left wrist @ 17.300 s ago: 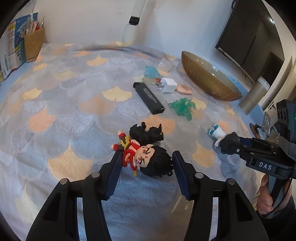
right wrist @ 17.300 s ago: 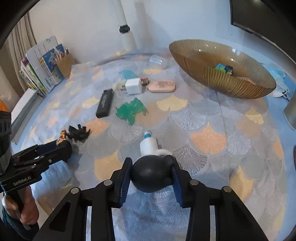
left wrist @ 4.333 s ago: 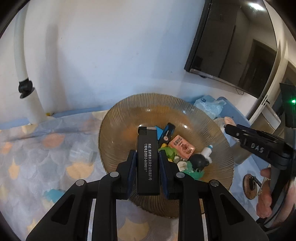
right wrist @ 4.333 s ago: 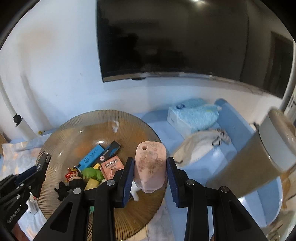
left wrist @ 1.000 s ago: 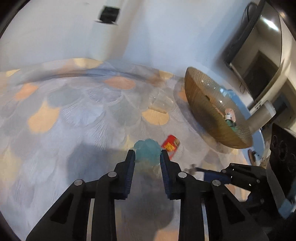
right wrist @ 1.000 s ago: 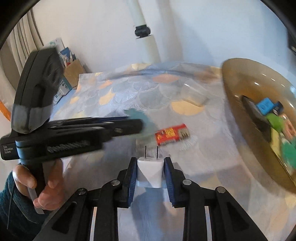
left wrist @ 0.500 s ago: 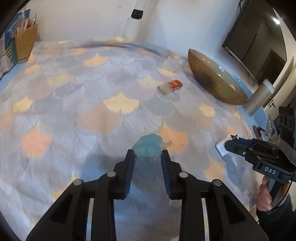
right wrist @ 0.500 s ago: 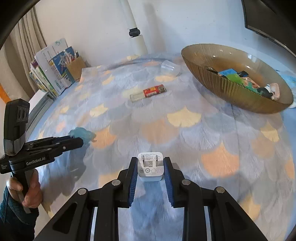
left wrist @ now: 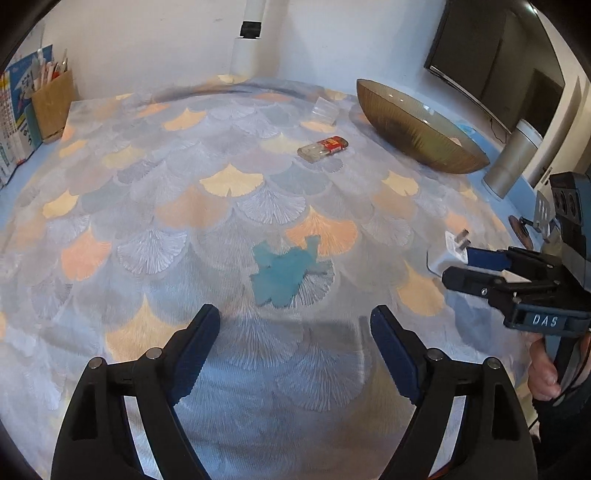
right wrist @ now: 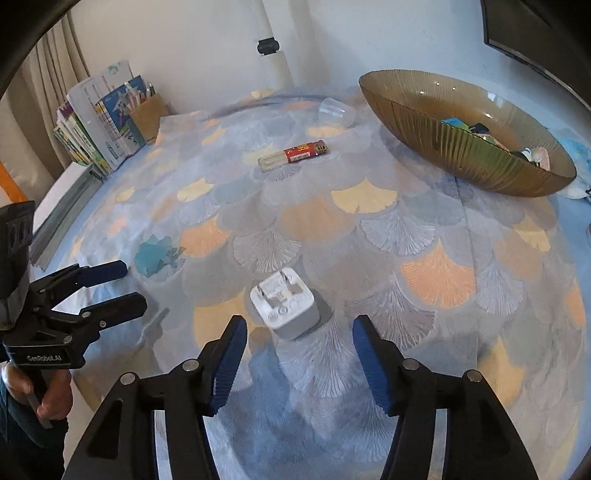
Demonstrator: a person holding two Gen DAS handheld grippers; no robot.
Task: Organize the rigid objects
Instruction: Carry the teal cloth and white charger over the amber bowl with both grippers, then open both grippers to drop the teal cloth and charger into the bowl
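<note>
A teal translucent toy (left wrist: 286, 275) lies flat on the patterned tablecloth just beyond my open, empty left gripper (left wrist: 295, 330); it also shows in the right wrist view (right wrist: 154, 254). A white plug adapter (right wrist: 284, 306) lies on the cloth just ahead of my open, empty right gripper (right wrist: 295, 345); it also shows in the left wrist view (left wrist: 445, 251). A red-labelled clear lighter (right wrist: 293, 155) lies further back. The amber glass bowl (right wrist: 461, 155) at the back right holds several small objects.
A clear plastic cup (right wrist: 336, 112) lies on its side near the bowl. A cardboard pen holder (right wrist: 146, 112) and books (right wrist: 92, 125) stand at the back left. A grey cylinder (left wrist: 511, 162) stands right of the bowl. A white pipe (left wrist: 249, 35) runs up the wall.
Both grippers have opened. The teal toy now lies released on the cloth before the left gripper, and the white adapter lies released before the right gripper.
</note>
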